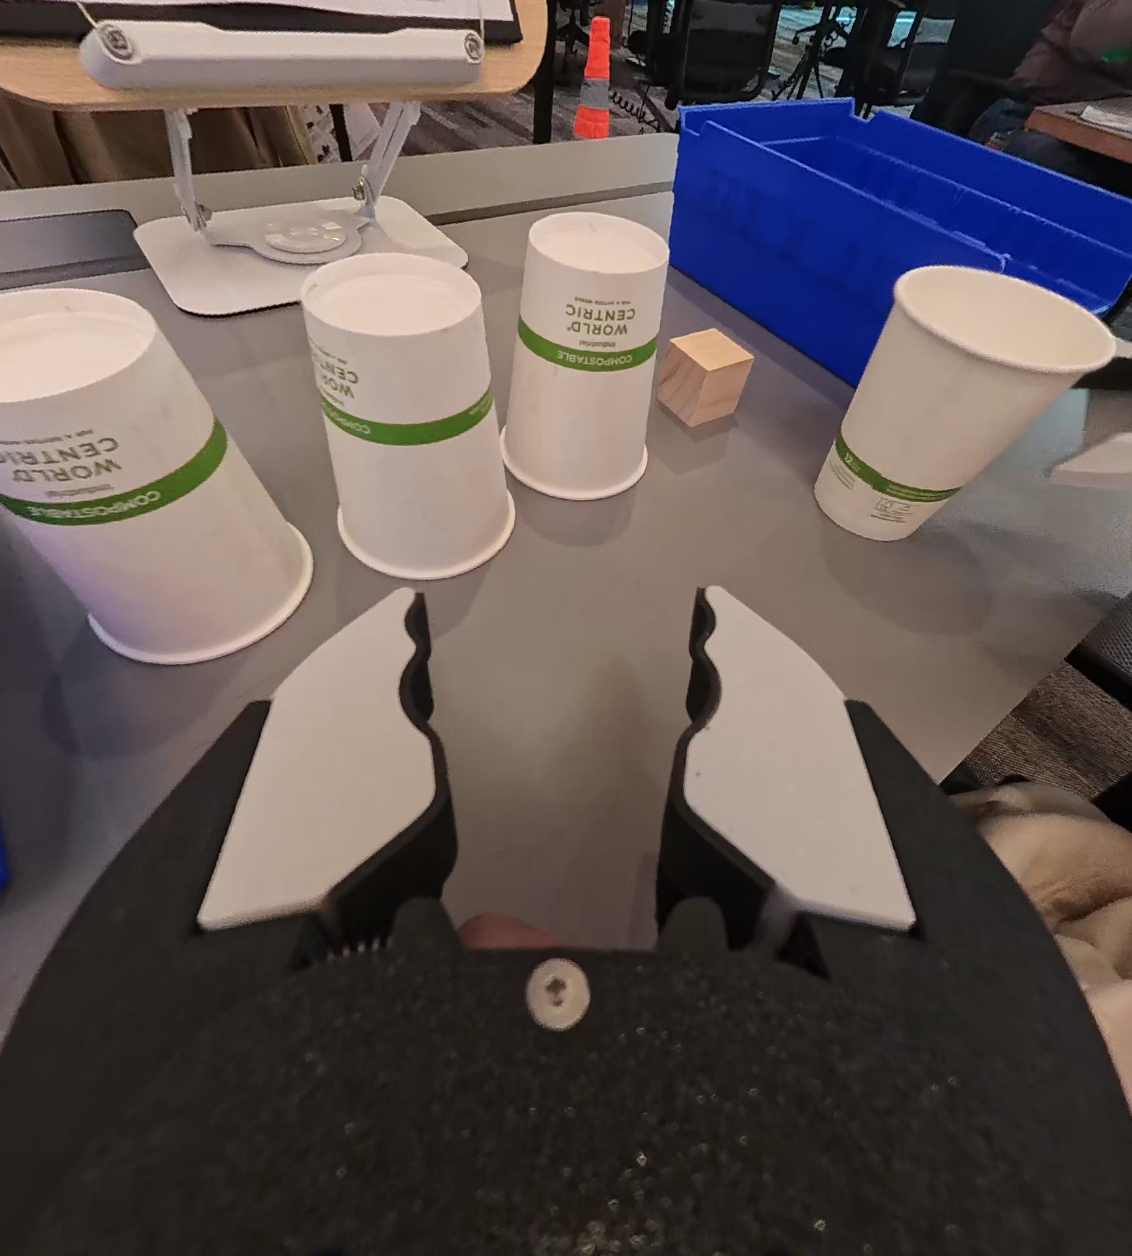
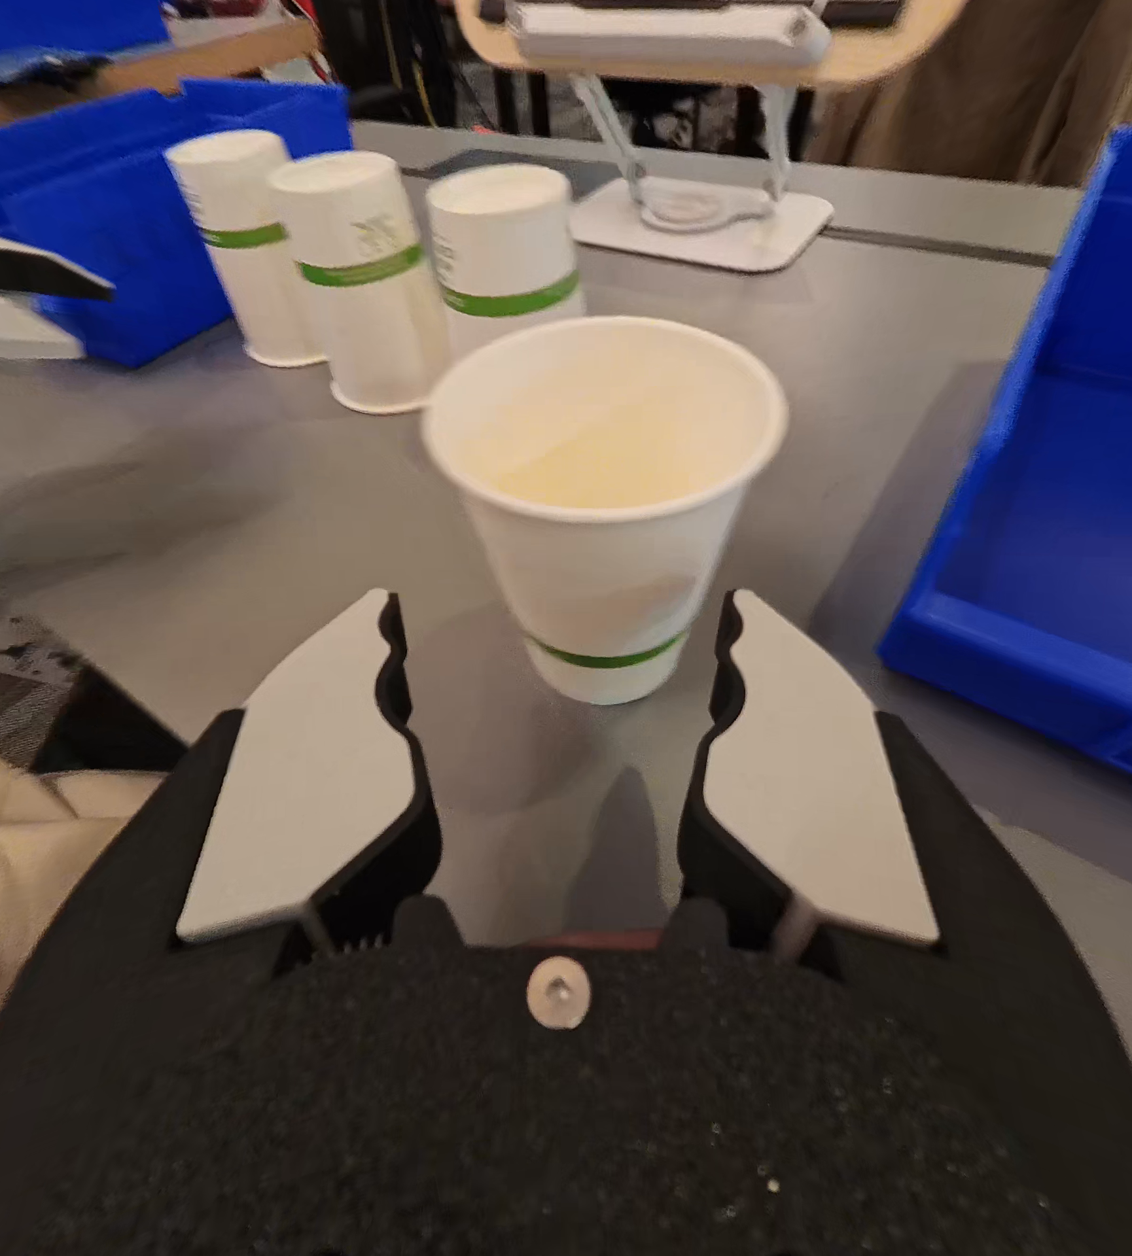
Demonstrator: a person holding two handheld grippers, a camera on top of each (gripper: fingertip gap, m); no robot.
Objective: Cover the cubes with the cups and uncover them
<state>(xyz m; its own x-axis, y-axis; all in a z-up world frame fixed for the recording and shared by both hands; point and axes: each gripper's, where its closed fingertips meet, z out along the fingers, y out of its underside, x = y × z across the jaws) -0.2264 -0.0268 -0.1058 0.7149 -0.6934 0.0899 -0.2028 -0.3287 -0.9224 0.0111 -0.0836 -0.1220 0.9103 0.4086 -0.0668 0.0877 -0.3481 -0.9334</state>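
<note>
On my grey table point(image 1: 584, 646) a blue bin point(image 1: 889, 224) sits at the far right, a white stand point(image 1: 291, 251) behind the cups, and another blue bin point(image 2: 108, 224) on the left. I see three upturned cups point(image 1: 407, 421) in a row, white with green bands, and one bare wooden cube point(image 1: 705, 376) just beside the rightmost. An upright cup point(image 2: 601, 503) stands apart, right in front of my right gripper point(image 2: 560, 612), untouched. My left gripper point(image 1: 560, 612) hovers over bare table. Both pairs of jaws stand apart, holding nothing.
</note>
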